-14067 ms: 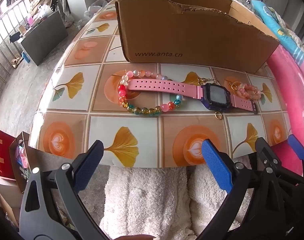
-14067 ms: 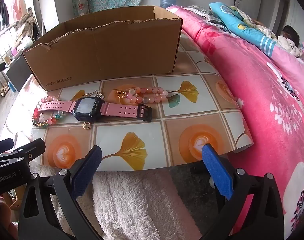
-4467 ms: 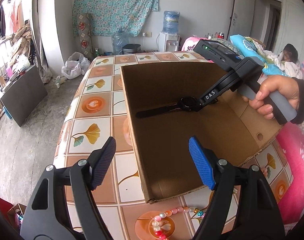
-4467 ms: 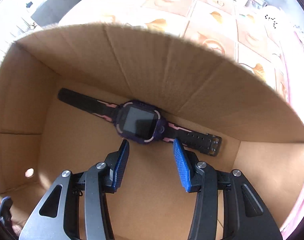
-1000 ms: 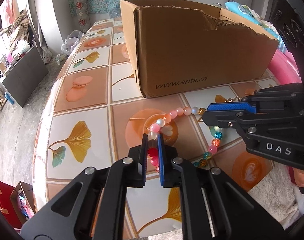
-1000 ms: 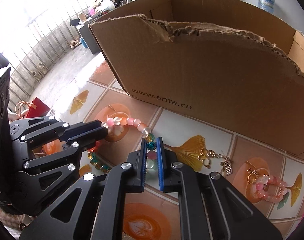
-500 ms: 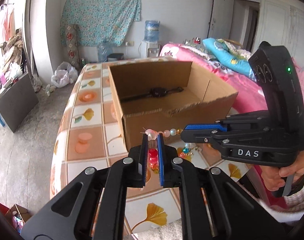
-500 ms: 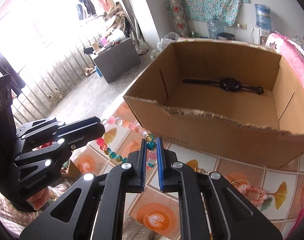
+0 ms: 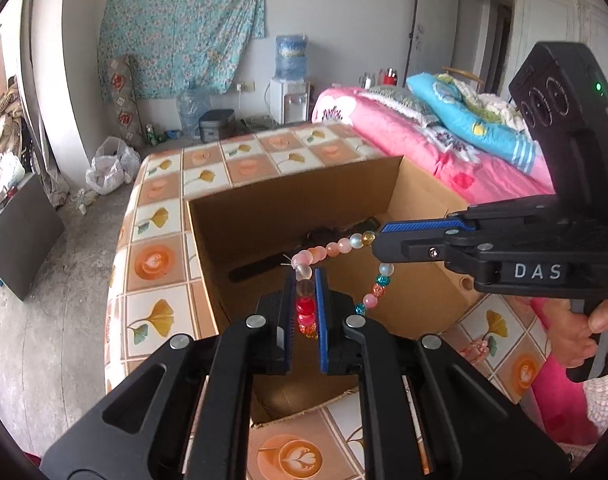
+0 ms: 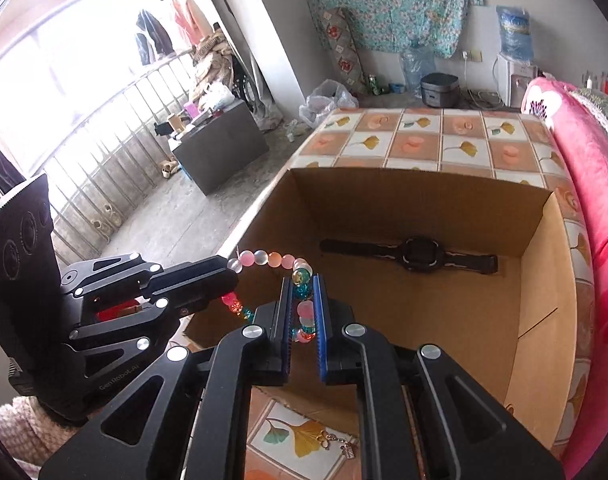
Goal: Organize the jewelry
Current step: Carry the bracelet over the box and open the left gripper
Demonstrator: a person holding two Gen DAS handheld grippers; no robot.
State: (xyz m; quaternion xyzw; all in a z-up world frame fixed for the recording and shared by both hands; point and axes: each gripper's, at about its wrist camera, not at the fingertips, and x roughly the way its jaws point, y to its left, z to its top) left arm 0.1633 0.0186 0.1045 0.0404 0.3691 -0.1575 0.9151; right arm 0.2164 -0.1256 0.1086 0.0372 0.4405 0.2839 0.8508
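Observation:
A bracelet of coloured beads (image 9: 332, 248) hangs stretched between both grippers, above the open cardboard box (image 9: 288, 200). My left gripper (image 9: 304, 292) is shut on its red and clear beads. My right gripper (image 10: 303, 296) is shut on pink and teal beads (image 10: 264, 258) of the same bracelet. From the left wrist view the right gripper (image 9: 380, 240) comes in from the right, held by a hand (image 9: 580, 332). The right wrist view shows the left gripper (image 10: 232, 280) at the left. A dark watch (image 10: 420, 256) lies flat on the floor of the box (image 10: 416, 196).
The box stands on a tiled table (image 9: 156, 264). A pink bead bracelet (image 9: 476, 348) and a gold chain with a charm (image 10: 336, 446) lie on the table in front of the box. A pink bed (image 10: 596, 200) borders the table's right side.
Both grippers have lifted the bead bracelet off the table and carried it up and forward, from in front of the box to above its opening. Both stay shut on it.

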